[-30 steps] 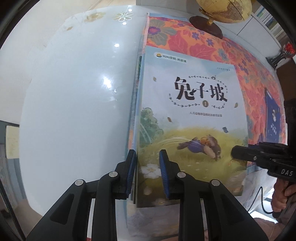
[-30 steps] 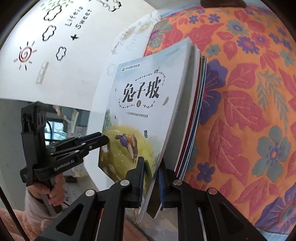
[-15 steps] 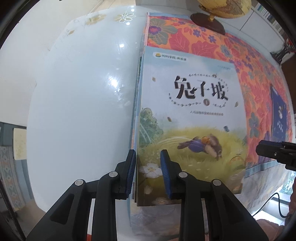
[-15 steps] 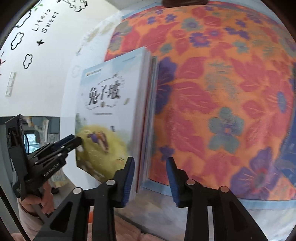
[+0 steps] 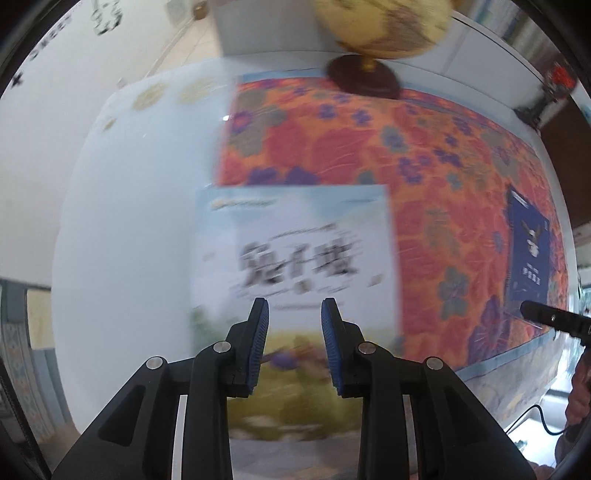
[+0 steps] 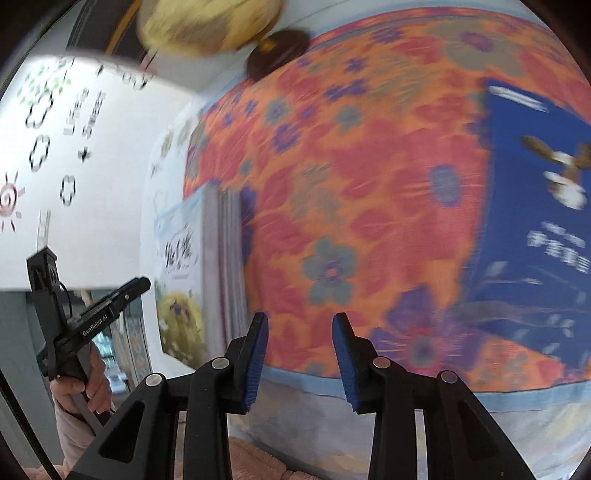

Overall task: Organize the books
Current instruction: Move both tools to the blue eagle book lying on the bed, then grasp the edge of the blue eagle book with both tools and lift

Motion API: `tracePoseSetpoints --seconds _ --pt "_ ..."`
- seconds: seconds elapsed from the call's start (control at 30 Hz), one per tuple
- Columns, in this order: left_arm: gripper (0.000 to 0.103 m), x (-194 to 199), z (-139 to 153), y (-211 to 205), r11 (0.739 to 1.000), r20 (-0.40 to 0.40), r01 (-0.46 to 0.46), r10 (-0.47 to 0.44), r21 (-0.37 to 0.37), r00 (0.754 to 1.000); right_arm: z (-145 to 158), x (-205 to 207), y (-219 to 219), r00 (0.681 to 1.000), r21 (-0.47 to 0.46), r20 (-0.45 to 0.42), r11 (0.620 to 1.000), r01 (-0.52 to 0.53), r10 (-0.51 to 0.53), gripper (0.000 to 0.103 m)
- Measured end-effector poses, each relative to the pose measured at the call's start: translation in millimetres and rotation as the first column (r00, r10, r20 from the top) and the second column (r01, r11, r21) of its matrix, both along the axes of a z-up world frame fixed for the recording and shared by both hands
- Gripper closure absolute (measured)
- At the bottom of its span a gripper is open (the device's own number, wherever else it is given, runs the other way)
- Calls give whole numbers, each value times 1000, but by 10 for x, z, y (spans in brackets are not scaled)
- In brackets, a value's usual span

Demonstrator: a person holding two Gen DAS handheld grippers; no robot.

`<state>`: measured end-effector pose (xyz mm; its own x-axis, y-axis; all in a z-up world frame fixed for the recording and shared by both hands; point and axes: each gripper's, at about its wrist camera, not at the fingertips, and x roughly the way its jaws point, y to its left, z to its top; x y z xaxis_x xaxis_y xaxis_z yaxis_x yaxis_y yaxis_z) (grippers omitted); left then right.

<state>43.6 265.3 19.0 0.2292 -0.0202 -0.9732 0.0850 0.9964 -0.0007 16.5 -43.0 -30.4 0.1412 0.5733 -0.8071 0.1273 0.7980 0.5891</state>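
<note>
— Hovering over the stack of books (image 5: 295, 229) is the left gripper (image 5: 294, 302), pads parted, nothing pinched between them. What's on the top cover?

— Big dark Chinese characters, but the blur smears them past reading. Pale sky above them, a yellow-green meadow below. The stack lies flat at the left edge of the orange floral cloth (image 5: 369, 147), its left side over the glossy white table (image 5: 129, 221).

— And the right gripper (image 6: 300, 317)?

— Released. Its jaws have just been opening, and only cloth shows in the gap. The stack sits off to its left, page edges facing it.

— Any lettering you can actually read?

— From the right wrist, "GenRobot.AI" in white along the left gripper's black body, with a hand (image 6: 79, 391) wrapped round its handle. On the wall behind it, "Life is Sweet" among doodled clouds and a sun.

— The blue book (image 6: 535, 206)?

— Flat on the cloth, well apart from the stack, towards the right side. A bird on the cover, and pale characters too blurred to make out.

— Top of frame?

— A yellowish globe (image 5: 384, 26) on a dark round base, at the cloth's far edge.
</note>
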Motion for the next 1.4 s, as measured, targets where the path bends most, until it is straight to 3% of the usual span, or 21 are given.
tracePoseSetpoints --seconds 0.2,0.33,0.63,0.77,0.9,1.1,1.3,1.4 --pt "76 140 -59 -843 993 -27 121 -121 -10 992 -56 -250 -967 986 0 -19 986 168 -168 67" --pt "75 169 -176 -1476 976 -57 218 -218 -13 974 -174 -453 -1547 964 2 -48 965 262 -262 67" --pt "75 245 -587 -2573 949 -143 298 -311 -105 940 -423 -694 -2316 943 29 -95 946 323 -319 67" --pt "75 268 -739 -2815 938 -169 286 -319 -196 932 -494 -689 -2490 949 96 -79 945 313 -306 67" --pt "75 328 -871 -2958 928 -201 246 -307 -279 930 -560 -631 -2608 953 90 -45 949 302 -299 67" --pt "75 364 -1023 -3032 946 -236 228 -282 -231 930 -665 -519 -2630 960 157 -21 947 280 -280 67" --pt "62 392 -1059 -2998 931 -264 210 -292 -299 919 -833 -468 -2536 976 184 -53 959 217 -211 67" --pt "61 399 -1061 -2981 918 -263 233 -323 -321 909 -924 -457 -2532 975 237 -50 946 221 -215 67"
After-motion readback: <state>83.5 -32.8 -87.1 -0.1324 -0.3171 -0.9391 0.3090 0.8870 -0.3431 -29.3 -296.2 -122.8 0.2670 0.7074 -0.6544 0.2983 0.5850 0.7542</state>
